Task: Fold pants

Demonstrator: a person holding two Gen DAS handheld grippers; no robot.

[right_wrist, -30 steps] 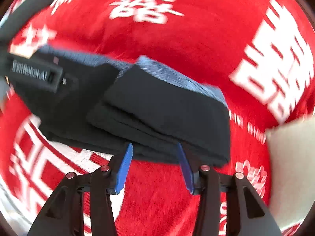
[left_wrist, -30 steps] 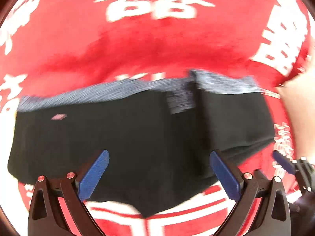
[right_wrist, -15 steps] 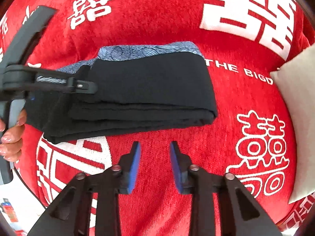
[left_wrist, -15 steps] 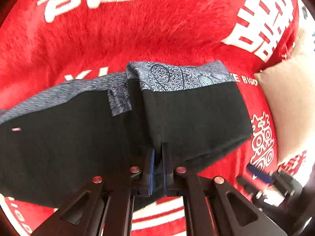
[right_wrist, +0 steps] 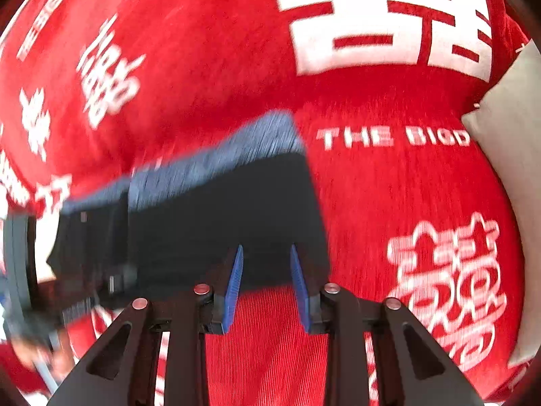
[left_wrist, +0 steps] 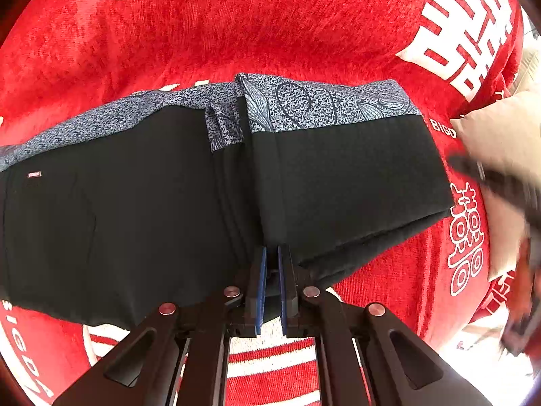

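Pants, black fabric ones with a blue-grey patterned waistband (left_wrist: pixel 324 105), are lying on the red plush blanket with big white lettering (left_wrist: pixel 270 27), already doubled over so the right portion sits as a thick stack on top of the flatter left part. Big change from a second back: the left gripper (left_wrist: pixel 272 260) had its blue pads spread wide over the cloth, and now they're pinched nearly together right at the near edge of that stacked layer, so it looks clamped on the fold's edge just ahead of it. Over on the other side, the right gripper (right_wrist: pixel 265 264) has its blue fingers (right_wrist: pixel 236 270) parted with nothing between them, sitting at the near hem of the pants (right_wrist: pixel 219 209) with red blanket (right_wrist: pixel 372 186) showing through the gap; that view is pretty blurred, so it's clearly moving. A pale cushion (left_wrist: pixel 500 142) sits off to the right. My guess is another fold is being set up, with the left pinch ready to lift that layer.
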